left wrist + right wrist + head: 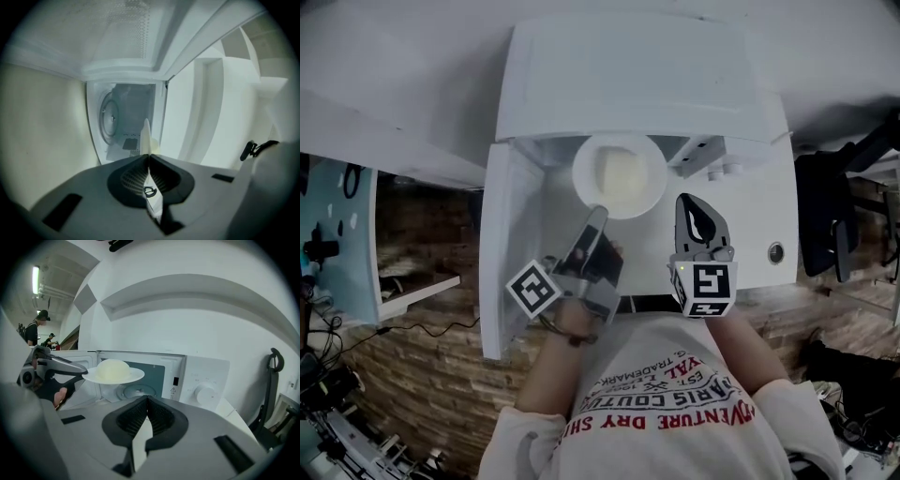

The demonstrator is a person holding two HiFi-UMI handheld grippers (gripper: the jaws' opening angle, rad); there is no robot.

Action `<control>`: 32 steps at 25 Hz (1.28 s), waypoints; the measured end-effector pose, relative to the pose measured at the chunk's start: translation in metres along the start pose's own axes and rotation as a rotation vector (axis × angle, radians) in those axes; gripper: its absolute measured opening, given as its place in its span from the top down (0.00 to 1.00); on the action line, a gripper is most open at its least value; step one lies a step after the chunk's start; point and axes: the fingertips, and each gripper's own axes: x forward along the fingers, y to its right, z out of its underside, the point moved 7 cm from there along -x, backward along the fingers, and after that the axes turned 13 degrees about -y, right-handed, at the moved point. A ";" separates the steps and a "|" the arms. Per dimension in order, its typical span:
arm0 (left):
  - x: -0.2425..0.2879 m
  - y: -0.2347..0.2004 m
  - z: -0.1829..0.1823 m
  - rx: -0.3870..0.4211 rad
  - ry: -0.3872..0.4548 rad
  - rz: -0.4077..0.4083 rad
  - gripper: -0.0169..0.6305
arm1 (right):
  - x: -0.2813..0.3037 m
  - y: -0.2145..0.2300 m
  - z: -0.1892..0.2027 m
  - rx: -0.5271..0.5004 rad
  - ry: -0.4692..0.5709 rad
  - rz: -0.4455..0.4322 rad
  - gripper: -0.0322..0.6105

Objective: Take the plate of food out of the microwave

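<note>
At the open mouth of the microwave (637,75): one plate (586,187), white, carrying a pale mound of food (622,173), kept level, I judge, so nothing slides. My left gripper (599,216) is clamped on its near rim, the edge easiest to reach from the front; the plate hangs raised clear of the glass turntable (136,391). My right gripper (696,216): jaws together, nothing between them, parked just beside the plate, away from the door (511,253) swung wide to the left.
</note>
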 end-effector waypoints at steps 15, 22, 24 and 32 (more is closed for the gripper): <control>-0.025 0.053 0.016 0.050 -0.037 0.094 0.95 | -0.041 -0.012 -0.019 0.034 0.106 0.027 0.93; -0.026 0.073 0.014 0.080 -0.035 0.114 0.95 | -0.052 -0.018 -0.038 0.019 0.171 0.014 0.93; -0.025 0.076 0.013 0.084 -0.037 0.117 0.95 | -0.054 -0.019 -0.042 0.015 0.184 0.012 0.93; -0.020 0.078 0.009 0.080 -0.020 0.110 0.95 | -0.057 -0.014 -0.054 0.013 0.213 0.019 0.93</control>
